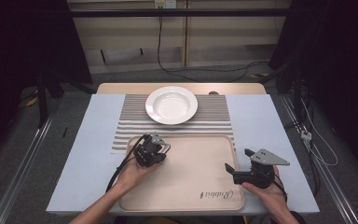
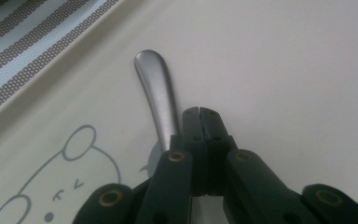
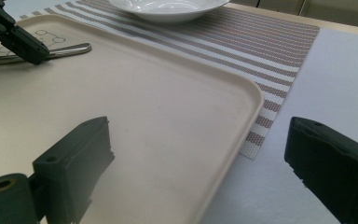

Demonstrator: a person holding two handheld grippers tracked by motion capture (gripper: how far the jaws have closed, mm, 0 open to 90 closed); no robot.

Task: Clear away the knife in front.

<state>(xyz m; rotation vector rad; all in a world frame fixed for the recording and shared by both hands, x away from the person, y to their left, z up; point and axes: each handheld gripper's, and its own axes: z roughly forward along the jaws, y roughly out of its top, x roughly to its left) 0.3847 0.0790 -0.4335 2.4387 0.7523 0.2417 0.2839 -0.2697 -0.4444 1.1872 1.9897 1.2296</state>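
Note:
A metal utensil handle (image 2: 156, 91) lies on the beige tray (image 1: 191, 186) near its far left corner, next to a printed bear drawing (image 2: 70, 163). My left gripper (image 2: 199, 113) is shut, jaws pressed together just right of the handle, which runs under the left jaw's side. The right gripper view also has the left gripper (image 3: 31, 52) resting over the utensil handle (image 3: 70, 49). My right gripper (image 3: 200, 135) is open wide and empty, straddling the tray's right edge (image 3: 242, 121). From above, the left gripper (image 1: 157, 154) and right gripper (image 1: 238, 160) sit at opposite sides of the tray.
A white plate (image 1: 171, 105) stands empty on a striped placemat (image 1: 130, 121) behind the tray. A pale blue cover (image 1: 88, 149) spreads over the table on both sides. Cables run across the floor beyond the table.

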